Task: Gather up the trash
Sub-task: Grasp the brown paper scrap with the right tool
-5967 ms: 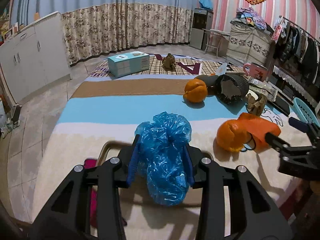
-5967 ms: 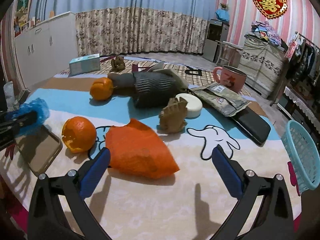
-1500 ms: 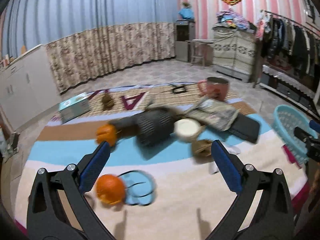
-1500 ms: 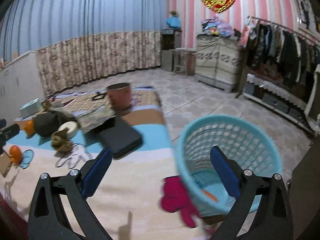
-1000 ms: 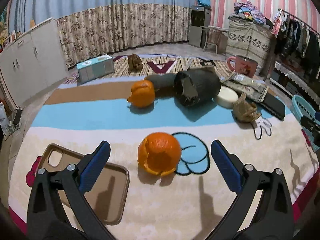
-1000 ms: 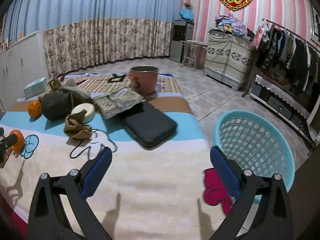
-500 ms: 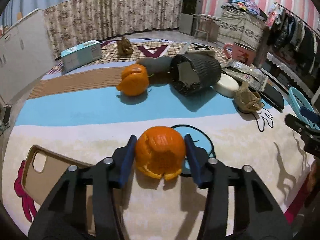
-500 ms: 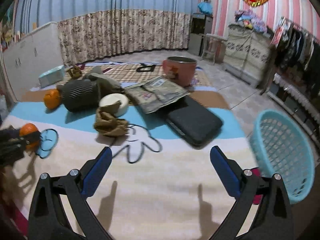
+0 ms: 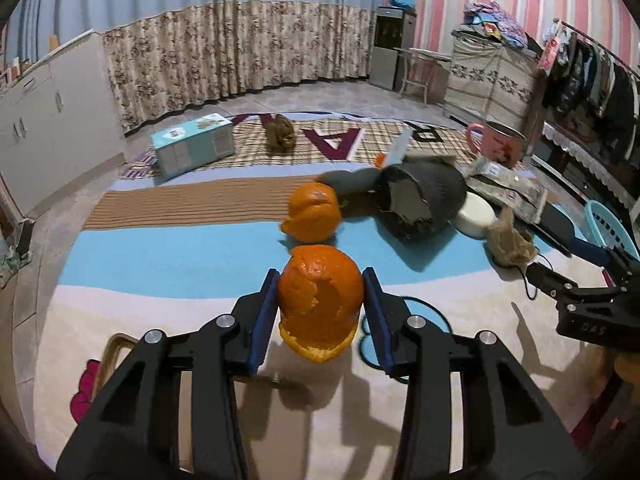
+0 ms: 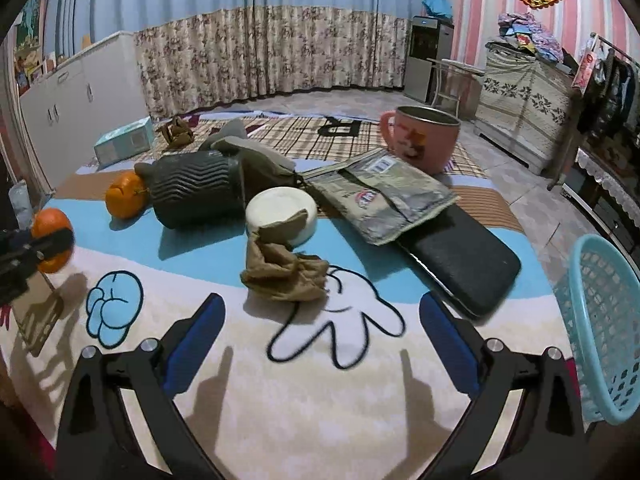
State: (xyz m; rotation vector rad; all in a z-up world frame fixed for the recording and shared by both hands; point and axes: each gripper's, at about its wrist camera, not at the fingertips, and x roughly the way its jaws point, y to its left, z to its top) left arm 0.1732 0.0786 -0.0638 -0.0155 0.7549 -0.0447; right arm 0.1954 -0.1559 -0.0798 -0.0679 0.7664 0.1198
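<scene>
Holding the orange peel [image 9: 320,300] between its blue pads, the left gripper [image 9: 320,312] has it lifted just above the blanket [image 9: 180,256]. The pick step looks done; the next move, I judge, is carrying it across to the blue basket [image 10: 600,320] at the right edge. The right gripper [image 10: 320,328] hangs with jaws wide apart, empty, near the crumpled brown paper [image 10: 280,268].

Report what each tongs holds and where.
Left tongs clamp the hollow orange peel across its sides; right tongs are open, holding nothing.
</scene>
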